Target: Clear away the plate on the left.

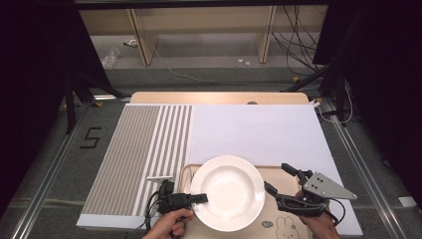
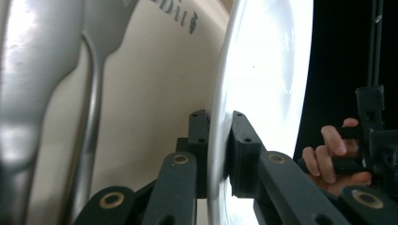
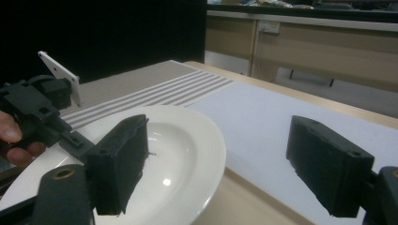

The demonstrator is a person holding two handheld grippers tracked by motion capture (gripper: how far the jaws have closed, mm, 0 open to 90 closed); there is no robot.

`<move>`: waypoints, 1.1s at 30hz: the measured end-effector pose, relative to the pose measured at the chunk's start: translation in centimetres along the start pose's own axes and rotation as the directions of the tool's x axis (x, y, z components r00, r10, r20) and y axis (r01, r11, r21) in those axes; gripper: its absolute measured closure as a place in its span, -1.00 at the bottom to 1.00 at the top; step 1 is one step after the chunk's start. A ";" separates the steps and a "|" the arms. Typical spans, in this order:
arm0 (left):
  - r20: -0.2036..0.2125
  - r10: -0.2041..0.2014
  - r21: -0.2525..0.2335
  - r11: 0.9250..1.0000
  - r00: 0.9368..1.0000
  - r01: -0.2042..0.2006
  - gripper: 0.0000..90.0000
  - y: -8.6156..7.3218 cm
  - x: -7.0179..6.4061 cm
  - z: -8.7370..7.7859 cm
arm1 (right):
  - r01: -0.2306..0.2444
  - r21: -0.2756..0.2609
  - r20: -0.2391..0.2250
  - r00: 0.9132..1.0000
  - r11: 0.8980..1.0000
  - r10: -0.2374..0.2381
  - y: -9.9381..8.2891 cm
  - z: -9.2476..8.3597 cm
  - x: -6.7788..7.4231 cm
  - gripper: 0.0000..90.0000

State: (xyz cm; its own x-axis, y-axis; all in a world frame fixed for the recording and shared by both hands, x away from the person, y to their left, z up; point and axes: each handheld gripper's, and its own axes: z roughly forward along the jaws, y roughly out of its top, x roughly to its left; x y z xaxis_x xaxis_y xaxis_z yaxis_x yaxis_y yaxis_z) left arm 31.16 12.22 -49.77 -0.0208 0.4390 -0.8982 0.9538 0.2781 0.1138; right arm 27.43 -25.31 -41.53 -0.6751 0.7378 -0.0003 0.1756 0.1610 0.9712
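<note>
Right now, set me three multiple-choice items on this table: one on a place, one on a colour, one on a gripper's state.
1. Where does the plate sit?
A. at the near edge, over a tray
B. on the striped mat
C. on the floor

2. What colour is the plate?
A. blue
B. white
C. black

3. How does the left gripper stand?
A. wide open, away from the plate
B. shut on the plate's rim
C. shut on a spoon

Answers:
1 A, the high view shows it over the beige tray, right of the striped mat.
2 B, it is glossy white in every view.
3 B, the left gripper view shows the rim pinched between both jaws, while the right gripper stands open.
</note>
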 end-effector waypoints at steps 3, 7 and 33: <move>-0.004 0.003 0.011 1.000 1.000 -0.003 0.81 -0.1 -0.1 0.4 | -0.001 -0.001 0.000 1.000 1.000 0.001 0.0 0.0 0.0 -0.51; -0.016 0.020 0.028 0.999 1.000 -0.019 0.81 -0.3 -0.3 0.9 | -0.004 -0.007 0.001 1.000 1.000 0.004 0.0 0.0 0.0 -0.51; -0.046 0.029 0.095 0.995 0.999 -0.024 0.78 -0.5 -0.4 3.3 | -0.004 -0.011 -0.009 1.000 1.000 0.004 0.1 0.1 0.0 -0.51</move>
State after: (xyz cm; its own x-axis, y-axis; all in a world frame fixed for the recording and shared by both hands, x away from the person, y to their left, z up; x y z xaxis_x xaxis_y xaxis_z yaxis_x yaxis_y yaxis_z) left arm 31.71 9.05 -50.84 -0.0071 0.4853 -0.8743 0.9781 0.1853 0.0949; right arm 27.55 -25.28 -41.49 -0.6805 0.7327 0.0057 0.1703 0.1505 0.9738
